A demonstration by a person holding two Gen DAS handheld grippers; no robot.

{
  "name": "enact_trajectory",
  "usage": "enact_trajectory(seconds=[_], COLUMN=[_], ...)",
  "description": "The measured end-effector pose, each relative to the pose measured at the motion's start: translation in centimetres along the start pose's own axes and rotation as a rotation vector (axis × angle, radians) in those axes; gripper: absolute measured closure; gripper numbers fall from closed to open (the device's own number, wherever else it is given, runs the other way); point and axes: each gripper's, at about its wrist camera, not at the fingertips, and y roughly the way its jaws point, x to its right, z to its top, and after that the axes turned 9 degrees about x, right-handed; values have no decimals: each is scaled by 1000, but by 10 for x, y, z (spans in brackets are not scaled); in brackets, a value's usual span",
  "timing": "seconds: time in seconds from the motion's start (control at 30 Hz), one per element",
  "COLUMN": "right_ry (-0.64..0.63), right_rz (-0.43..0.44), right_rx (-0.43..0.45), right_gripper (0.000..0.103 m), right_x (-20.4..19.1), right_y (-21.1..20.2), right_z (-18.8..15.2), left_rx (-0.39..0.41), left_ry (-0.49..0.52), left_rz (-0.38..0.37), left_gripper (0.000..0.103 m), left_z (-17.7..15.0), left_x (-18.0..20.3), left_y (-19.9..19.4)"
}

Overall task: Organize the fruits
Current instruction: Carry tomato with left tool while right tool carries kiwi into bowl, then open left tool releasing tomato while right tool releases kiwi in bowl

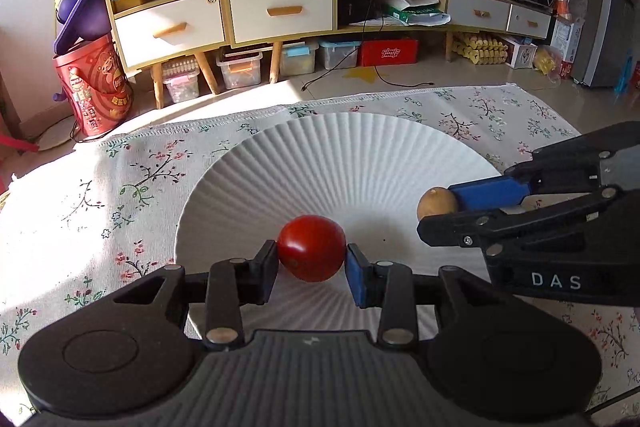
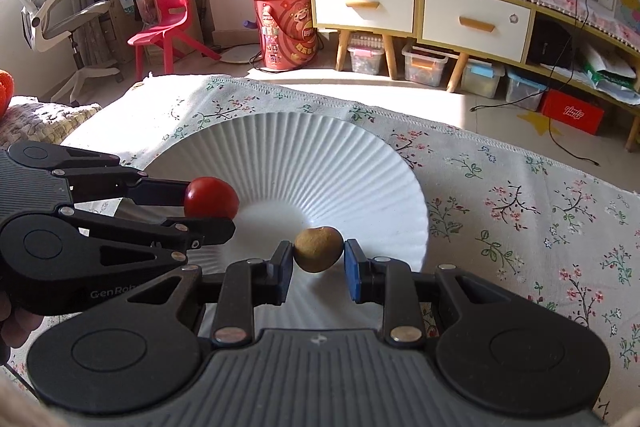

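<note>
A white ribbed plate (image 1: 340, 155) lies on a floral tablecloth; it also shows in the right wrist view (image 2: 320, 155). My left gripper (image 1: 312, 263) is shut on a red tomato (image 1: 311, 247), held over the near side of the plate. My right gripper (image 2: 318, 261) is shut on a small brown fruit (image 2: 318, 249), held over the plate's near side. In the left wrist view the right gripper (image 1: 440, 215) comes in from the right with the brown fruit (image 1: 436, 202). In the right wrist view the left gripper (image 2: 208, 207) holds the tomato (image 2: 211, 197) at the left.
The floral tablecloth (image 1: 120, 187) covers the table around the plate. Beyond the table's far edge are floor, a wooden shelf unit with drawers (image 1: 280, 11), a red bucket (image 1: 94, 87) and a red chair (image 2: 168, 19).
</note>
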Motion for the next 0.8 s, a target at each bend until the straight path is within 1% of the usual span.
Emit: enact_trajectory(seconds=[0.1, 0.3, 0.33, 0.37, 0.5, 0.53, 0.57, 0.6, 0.63, 0.67, 0.7, 0.73, 0.8], right_ry=[-5, 11, 19, 27, 29, 31, 31, 31, 30, 28, 22, 18, 14], right_rz=[7, 18, 23, 27, 17, 14, 2, -12, -35, -53, -69, -80, -91], right_rx=[0, 7, 9, 13, 30, 31, 30, 26, 18, 12, 8, 8, 10], right_gripper=[78, 78, 74, 67, 58, 53, 46, 42, 34, 30, 29, 27, 21], right_x=[1, 5, 6, 7, 8, 8, 8, 8, 7, 6, 4, 2, -1], right_y=[1, 1, 0, -1, -8, -10, -12, -14, -16, -18, -21, -24, -31], right_z=[2, 3, 3, 3, 6, 7, 7, 8, 8, 8, 8, 8, 6], left_rx=[0, 1, 1, 2, 8, 7, 5, 6, 8, 10, 8, 8, 7], left_ry=[0, 0, -2, -7, -21, -23, -27, -32, -43, -57, -67, -76, -90], left_rz=[-15, -20, -18, -19, -12, -12, -10, -9, -9, -9, -4, -2, -5], left_gripper=[82, 80, 75, 72, 64, 61, 59, 55, 52, 49, 43, 40, 37], left_z=[1, 2, 3, 4, 6, 6, 6, 6, 5, 5, 4, 3, 1], left_x=[3, 4, 3, 3, 1, 0, -1, -2, -4, -5, -6, -7, -9], left_y=[1, 0, -1, -2, -11, -13, -16, -18, -22, -26, -29, -32, -39])
